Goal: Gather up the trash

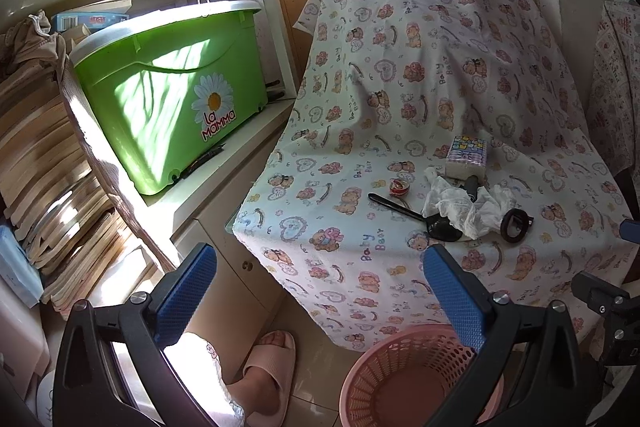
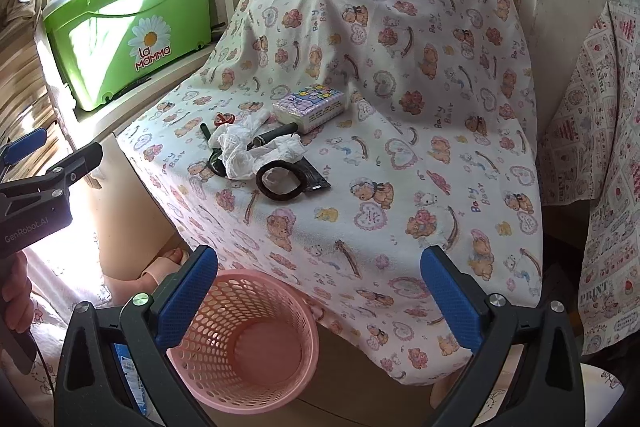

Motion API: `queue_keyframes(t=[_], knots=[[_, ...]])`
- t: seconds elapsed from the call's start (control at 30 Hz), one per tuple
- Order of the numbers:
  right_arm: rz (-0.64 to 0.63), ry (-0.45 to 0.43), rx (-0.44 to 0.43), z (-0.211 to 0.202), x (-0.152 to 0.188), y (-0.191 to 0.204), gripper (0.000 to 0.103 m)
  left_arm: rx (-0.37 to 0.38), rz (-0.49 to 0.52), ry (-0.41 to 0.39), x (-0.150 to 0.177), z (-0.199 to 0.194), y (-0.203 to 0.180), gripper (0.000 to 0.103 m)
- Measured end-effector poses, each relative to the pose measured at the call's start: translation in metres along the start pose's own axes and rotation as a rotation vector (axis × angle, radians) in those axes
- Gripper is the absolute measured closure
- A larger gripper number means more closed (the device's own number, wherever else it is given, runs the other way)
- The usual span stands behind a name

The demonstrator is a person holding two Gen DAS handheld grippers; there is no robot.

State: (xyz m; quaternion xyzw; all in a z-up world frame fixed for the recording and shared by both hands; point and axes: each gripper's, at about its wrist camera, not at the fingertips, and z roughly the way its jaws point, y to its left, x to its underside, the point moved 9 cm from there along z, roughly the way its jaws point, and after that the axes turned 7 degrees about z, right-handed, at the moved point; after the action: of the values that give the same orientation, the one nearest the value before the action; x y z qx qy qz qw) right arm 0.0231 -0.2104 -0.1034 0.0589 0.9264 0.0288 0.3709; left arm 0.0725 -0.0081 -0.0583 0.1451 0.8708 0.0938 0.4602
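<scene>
A crumpled white tissue (image 1: 466,205) (image 2: 248,147) lies on the bear-print cloth (image 1: 400,87) (image 2: 400,107) among small items: a tissue pack (image 1: 466,157) (image 2: 310,107), a black hair tie (image 1: 514,225) (image 2: 278,183), a black spoon (image 1: 408,213), a dark wrapper (image 2: 314,177), a dark pen-like tube (image 2: 274,138) and a small red round piece (image 1: 399,186) (image 2: 222,119). A pink perforated basket (image 1: 404,379) (image 2: 248,339) stands on the floor below the cloth's front edge. My left gripper (image 1: 320,291) and right gripper (image 2: 320,291) are open, held short of the table, nothing between their fingers.
A green "La Mamma" bin (image 1: 172,95) (image 2: 128,39) sits on a white shelf at the left, beside stacked books (image 1: 48,167). A person's foot in a pink slipper (image 1: 268,375) rests on the floor. A second patterned cloth (image 2: 600,167) hangs at the right.
</scene>
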Motion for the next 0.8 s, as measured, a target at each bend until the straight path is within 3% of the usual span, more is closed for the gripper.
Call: queue_keyframes(t=[0.8], knots=[[0.025, 0.009, 0.012, 0.0012, -0.0003, -0.0077, 0.001, -0.007, 0.017, 0.001, 0.001, 0.0005, -0.0025, 0.001]])
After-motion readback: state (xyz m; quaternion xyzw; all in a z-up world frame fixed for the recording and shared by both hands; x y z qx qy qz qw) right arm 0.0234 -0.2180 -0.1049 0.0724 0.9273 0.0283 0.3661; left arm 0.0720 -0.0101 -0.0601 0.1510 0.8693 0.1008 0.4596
